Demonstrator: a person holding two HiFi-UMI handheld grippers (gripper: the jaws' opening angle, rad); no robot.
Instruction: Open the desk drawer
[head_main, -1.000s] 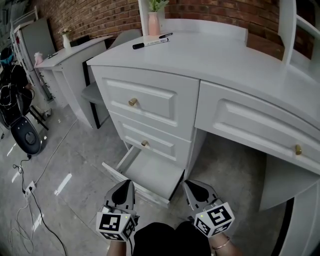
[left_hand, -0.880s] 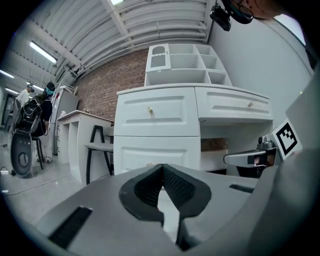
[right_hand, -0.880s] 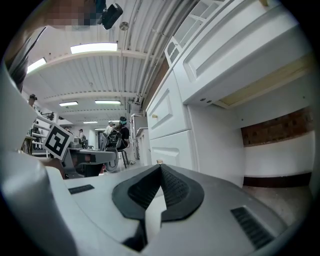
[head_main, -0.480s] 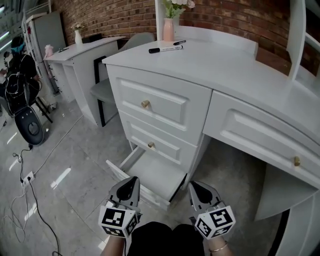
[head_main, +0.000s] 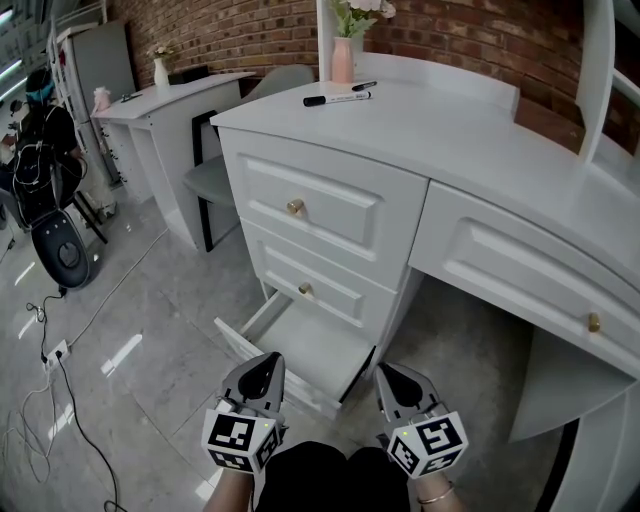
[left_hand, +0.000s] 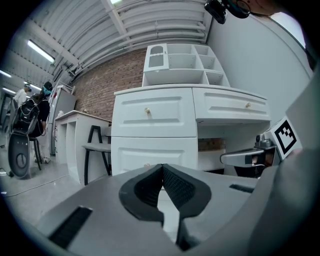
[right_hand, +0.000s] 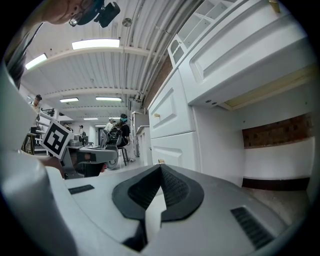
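We hold left tool (head_main: 264, 363) and right tool (head_main: 388, 375) closed, empty, near the counter's (head_main: 450, 130) pulled-out bottom drawer (head_main: 308, 346).

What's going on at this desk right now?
A person stands at the white desk with a claw in each hand. The bottom drawer of the left stack is already pulled out. The top drawer and middle drawer above it are closed. The left claw and right claw hang near the open drawer's front. Both are shut, with nothing between their jaws.
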